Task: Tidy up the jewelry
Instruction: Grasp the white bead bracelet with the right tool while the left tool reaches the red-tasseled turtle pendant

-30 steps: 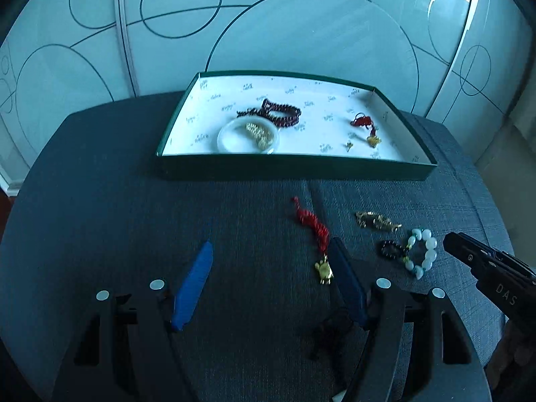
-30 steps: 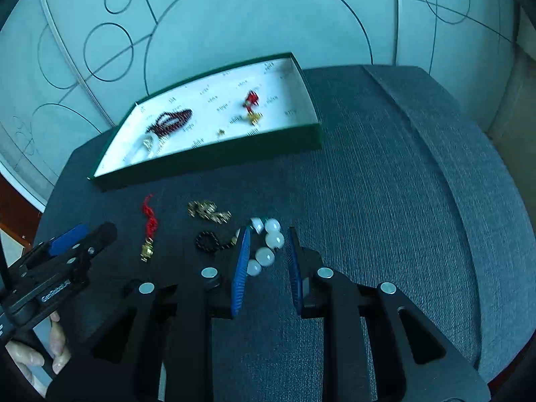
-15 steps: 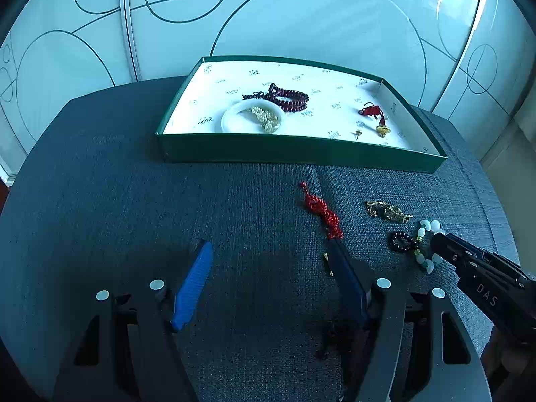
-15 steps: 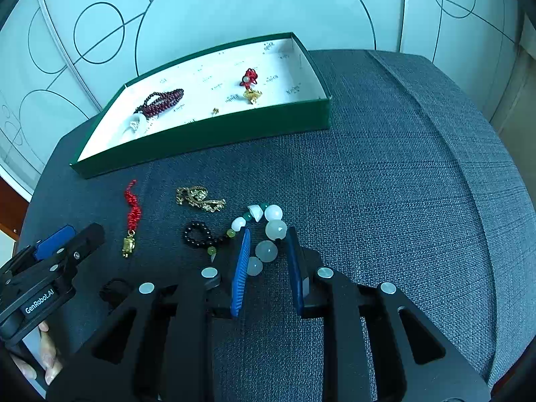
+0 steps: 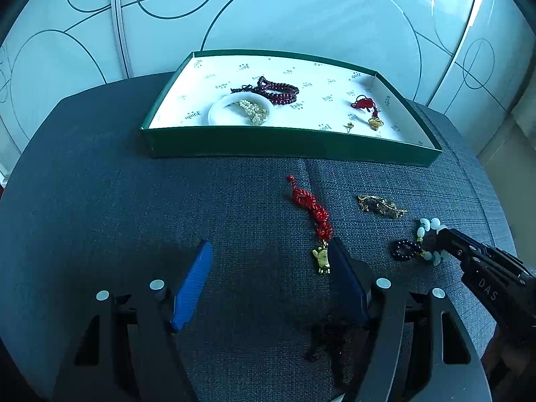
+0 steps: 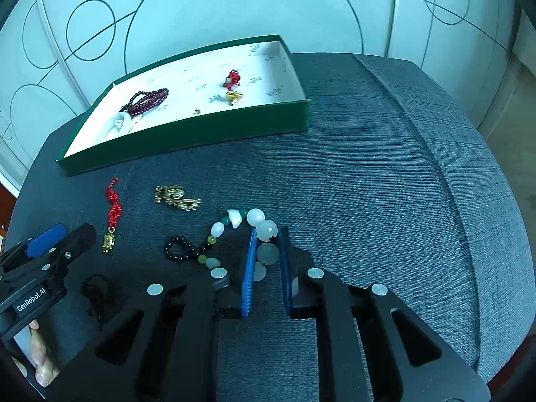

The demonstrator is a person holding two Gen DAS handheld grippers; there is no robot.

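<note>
A grey upholstered surface (image 6: 385, 184) carries a green tray (image 6: 187, 140) at eleven o'clock. The right gripper (image 6: 267, 261) has just been closing onto the pale bead bracelet (image 6: 266, 229) lying near centre; round beads could squirt free. The left gripper (image 5: 268, 284) stands apart, empty.

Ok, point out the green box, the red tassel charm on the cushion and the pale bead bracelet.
green box (image 5: 268, 142), left wrist view, front wall.
red tassel charm (image 5: 316, 212), left wrist view, red cord.
pale bead bracelet (image 6: 267, 229), right wrist view, large bead.

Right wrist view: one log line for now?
right gripper: closing on pale bead bracelet | left gripper: open, empty | green tray: partly filled
</note>
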